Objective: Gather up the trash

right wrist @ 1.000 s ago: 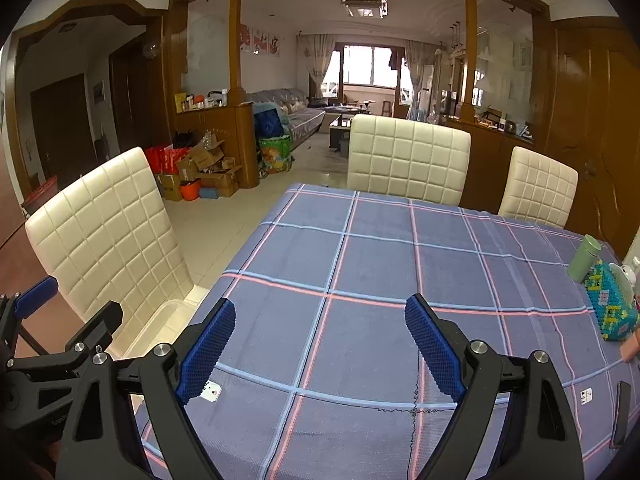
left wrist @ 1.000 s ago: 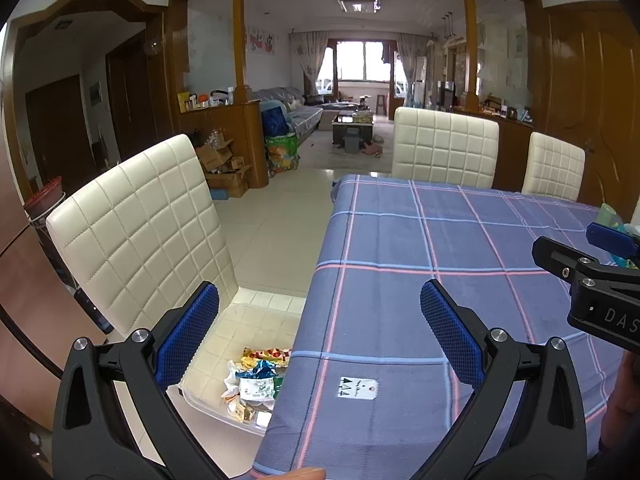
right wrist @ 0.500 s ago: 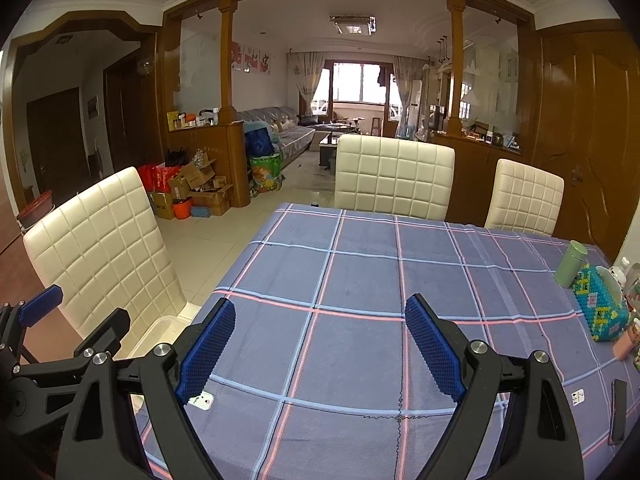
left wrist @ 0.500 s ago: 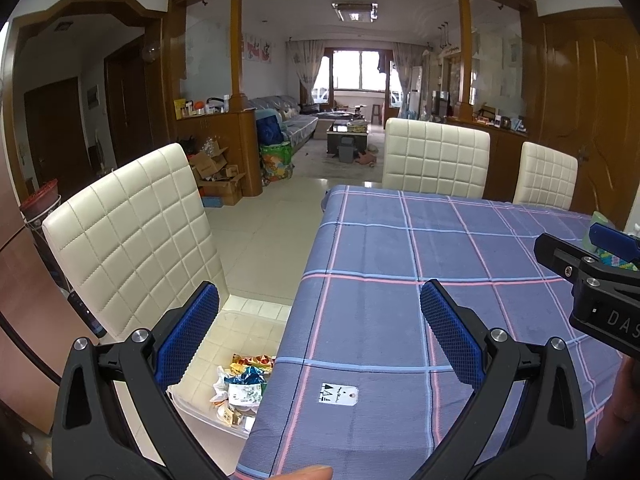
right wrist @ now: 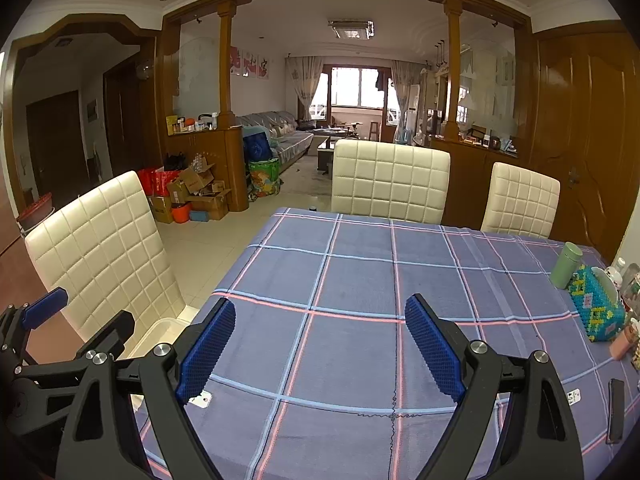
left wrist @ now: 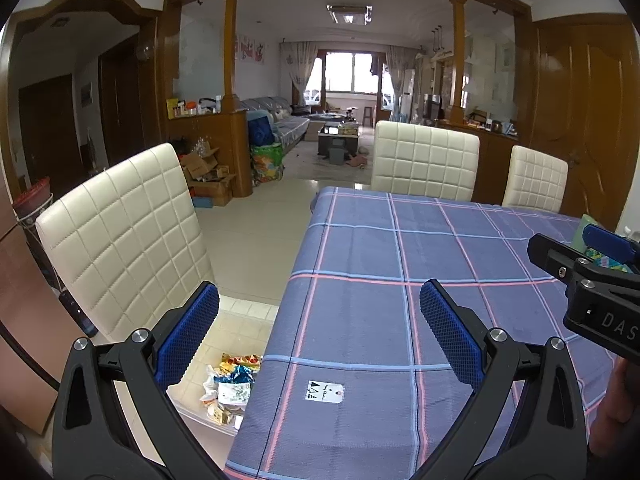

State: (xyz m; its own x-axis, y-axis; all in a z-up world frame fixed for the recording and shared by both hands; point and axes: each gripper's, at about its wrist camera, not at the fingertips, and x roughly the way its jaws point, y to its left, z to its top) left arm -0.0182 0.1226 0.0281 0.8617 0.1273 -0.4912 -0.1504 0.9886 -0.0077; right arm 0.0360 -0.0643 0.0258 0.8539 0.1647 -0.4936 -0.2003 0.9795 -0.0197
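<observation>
We read "DAS" on the right gripper (left wrist: 600, 280); wrappers (left wrist: 230, 384) lie just inside our left gripper's (left wrist: 319, 334) near-side finger; both fingers spread, empty.

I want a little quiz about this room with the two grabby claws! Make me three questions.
1. True or false: the left gripper is squeezing a wrapper.
2. Where is the pile of crumpled colourful snack wrappers? A) on the blue checked tablecloth B) in the clear plastic tray on the cream quilted chair C) on the floor
3. Fill in: the green cylindrical cup stands beside the beaded turquoise ____.

Key: 1 false, both the left and the right gripper are open and empty; 2 B; 3 box.
</observation>
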